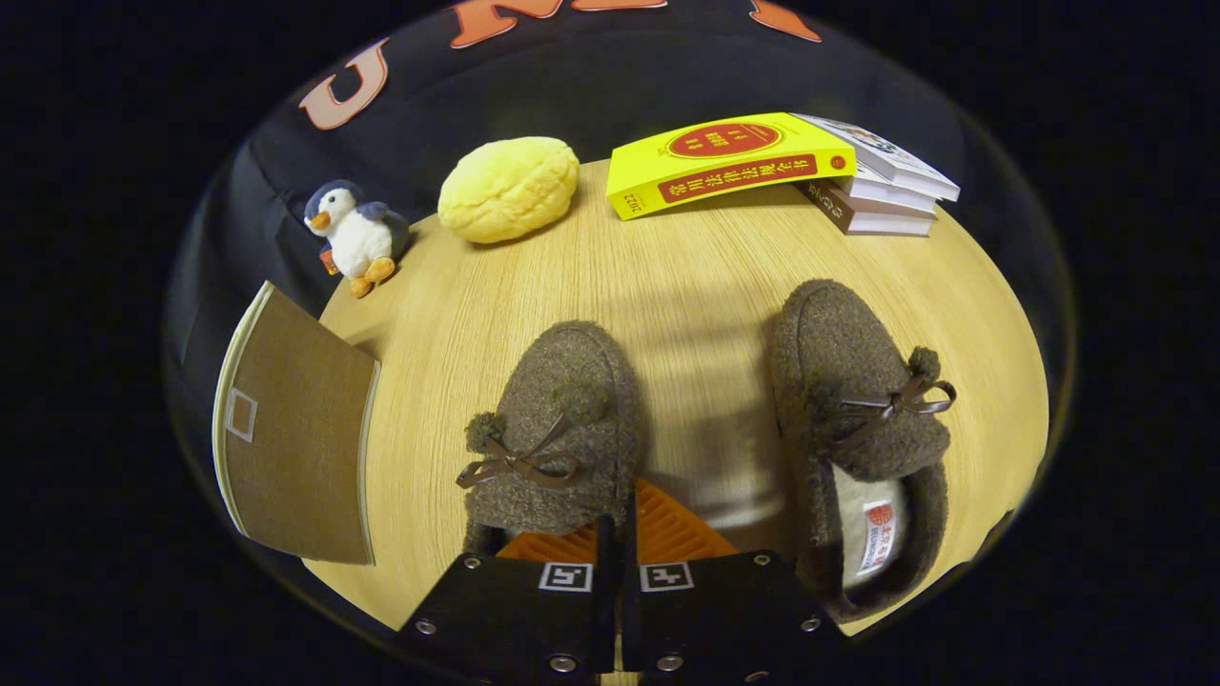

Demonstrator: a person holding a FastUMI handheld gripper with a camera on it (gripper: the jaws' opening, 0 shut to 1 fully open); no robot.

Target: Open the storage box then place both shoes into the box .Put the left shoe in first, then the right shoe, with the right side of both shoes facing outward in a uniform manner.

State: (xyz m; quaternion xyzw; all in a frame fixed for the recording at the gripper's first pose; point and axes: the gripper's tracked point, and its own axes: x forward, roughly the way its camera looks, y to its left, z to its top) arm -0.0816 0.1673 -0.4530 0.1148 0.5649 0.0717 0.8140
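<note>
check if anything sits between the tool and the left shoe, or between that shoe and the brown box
Nothing visible stands in the way. The tool looks nearly closed right at the heel of the left shoe. Bare table lies between that shoe and the brown storage box; the penguin toy sits beyond the box.

Two fuzzy brown slippers here, the left slipper [558, 429] and the right slipper [853, 400], both a flecked dark brown wool with thin brown ribbon bows and little pompoms. The right one has a cream fleece lining and a white tag with red print. The table [686, 286] is pale wood with fine straight grain. The box lid [295, 433] is tan-brown with a cream edge and a small white outlined square. Toy penguin [351, 233] is navy and white with orange beak and feet. The bread-shaped cushion [508, 188] is soft yellow with a criss-cross pattern. The top book [729, 162] is bright yellow with red patches; the books under it [882, 191] are brown and white.
</note>
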